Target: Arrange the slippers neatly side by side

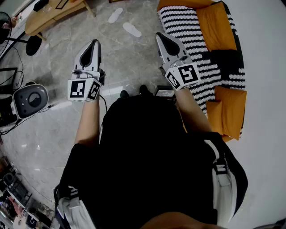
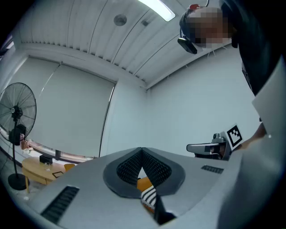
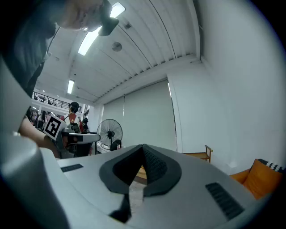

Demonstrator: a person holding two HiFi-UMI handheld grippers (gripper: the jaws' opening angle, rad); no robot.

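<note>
Two white slippers lie apart on the grey tiled floor far ahead of me, one further off and one nearer, at different angles. My left gripper and right gripper are held level at waist height, well short of both slippers. Each is shut, its tips touching, with nothing between them. In the left gripper view the jaws of the left gripper meet at the tip, and the right gripper view shows the right gripper closed the same way. Neither gripper view shows the slippers.
A sofa with a black-and-white striped cover and orange cushions runs along the right. A wooden table and a fan base stand at the upper left. A grey device with cables sits on the floor at left.
</note>
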